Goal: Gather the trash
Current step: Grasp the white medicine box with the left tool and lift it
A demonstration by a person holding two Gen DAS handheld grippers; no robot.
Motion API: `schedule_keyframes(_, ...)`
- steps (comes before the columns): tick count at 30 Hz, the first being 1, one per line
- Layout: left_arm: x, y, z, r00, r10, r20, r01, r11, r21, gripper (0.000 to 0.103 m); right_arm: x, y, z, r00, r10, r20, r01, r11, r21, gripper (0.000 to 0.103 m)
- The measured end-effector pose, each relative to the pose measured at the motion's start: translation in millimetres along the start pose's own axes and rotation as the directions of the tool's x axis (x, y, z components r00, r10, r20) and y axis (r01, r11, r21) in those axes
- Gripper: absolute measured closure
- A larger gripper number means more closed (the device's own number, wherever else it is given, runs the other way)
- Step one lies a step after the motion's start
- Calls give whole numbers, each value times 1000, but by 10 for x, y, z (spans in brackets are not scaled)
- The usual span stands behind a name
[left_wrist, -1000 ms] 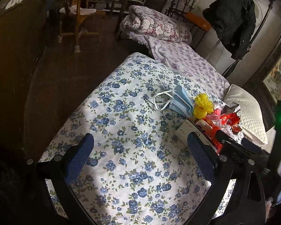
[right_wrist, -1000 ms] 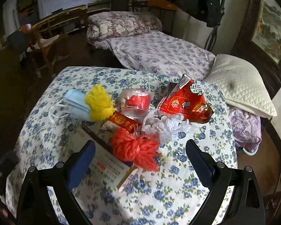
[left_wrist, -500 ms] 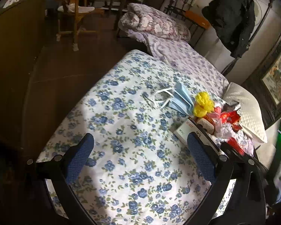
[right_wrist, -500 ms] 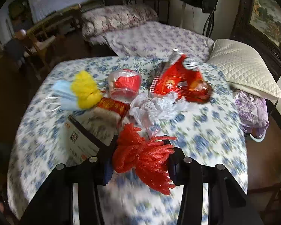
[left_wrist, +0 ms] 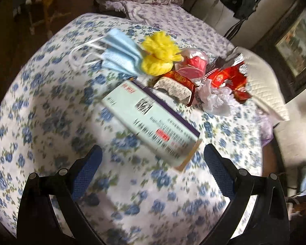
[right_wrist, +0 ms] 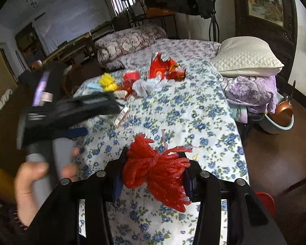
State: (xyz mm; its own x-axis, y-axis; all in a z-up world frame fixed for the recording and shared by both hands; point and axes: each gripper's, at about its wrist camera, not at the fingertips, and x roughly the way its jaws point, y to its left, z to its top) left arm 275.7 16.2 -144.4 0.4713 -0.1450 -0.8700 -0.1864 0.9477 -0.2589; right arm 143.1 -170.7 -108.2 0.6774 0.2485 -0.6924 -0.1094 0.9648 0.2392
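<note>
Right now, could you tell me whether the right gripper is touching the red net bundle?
Touching. The right wrist view shows the right gripper with both pads pressed against the sides of the red net bundle, which is lifted clear of the floral cloth.

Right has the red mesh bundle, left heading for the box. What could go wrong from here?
1. The red mesh bundle hangs loosely out past the right gripper fingers; strands may snag or slip free during transport.
2. The left gripper is open over the flat box, which lies flush on the soft floral cover; the fingers may pinch fabric instead.
3. Both tools work close together and may collide.
</note>
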Motion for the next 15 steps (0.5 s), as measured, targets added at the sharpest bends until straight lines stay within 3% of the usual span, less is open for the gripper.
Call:
schedule_keyframes(6,175,-125,112,987,155,29,-155,988,-1,6,-159,-112,36,998,43,41,-44,999,29,56)
schedule_keyframes(10,198,-119,148,983,172,61,-171,985,-18,11,-210,-167,28,997,50,54,-53,997,47,56)
schedule_keyframes(13,139,-41,170,984,154,87,-152,988,-33,32,-206,-168,24,997,56,52,-59,997,54,56)
schedule_keyframes(15,86,89,185,990,108,92,-105,994,-41,55,-209,-163,17,997,60,54,-63,996,56,56)
